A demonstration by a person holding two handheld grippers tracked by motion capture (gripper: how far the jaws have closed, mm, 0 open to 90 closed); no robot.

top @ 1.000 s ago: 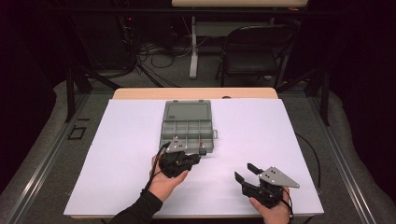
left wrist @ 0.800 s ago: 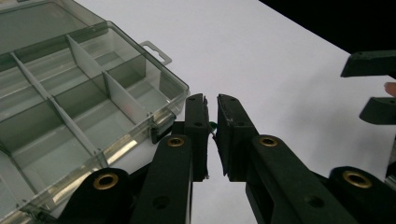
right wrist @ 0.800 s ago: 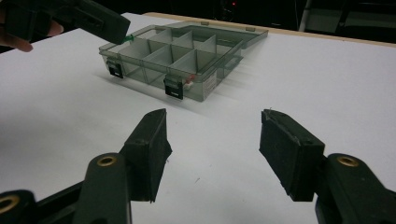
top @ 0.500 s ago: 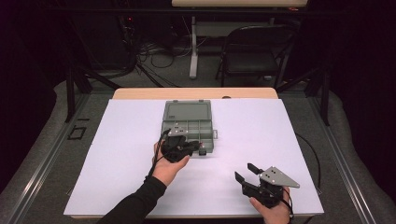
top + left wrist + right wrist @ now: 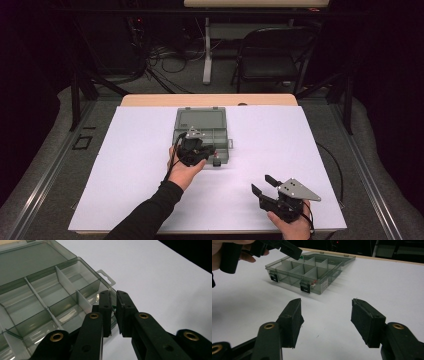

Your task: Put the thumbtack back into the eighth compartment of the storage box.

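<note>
Over the near right corner of the compartment box [image 5: 200,122], your left gripper [image 5: 209,151] hung with its jaws drawn almost fully together. Between the pads it clamped a small green piece [image 5: 114,307], of which only a sliver showed in the narrow gap, too little to tell its shape. In the left gripper view, the jaw tips stood just above the corner compartment, beside the hanging tab on the box's side wall. Whether the piece touched the box could not be told. Your left hand [image 5: 185,172] gripped the tool from behind, with the sleeve running back toward the bottom edge of the high view. The box itself sat open near the middle of the white sheet [image 5: 310,145] that covered the table. Its clear lid lay flat on the far side, and its divided tray faced you. The compartments in view held nothing that could be made out. Two black latches [image 5: 305,287] hung on the front wall of the tray. Your right gripper [image 5: 263,184] rested low at the near right of the sheet, well apart from the box and pointed toward it. Its jaws stood clearly apart with only bare sheet between the pads, so it gripped nothing. Your right hand [image 5: 290,225] held it at the table's near edge.
</note>
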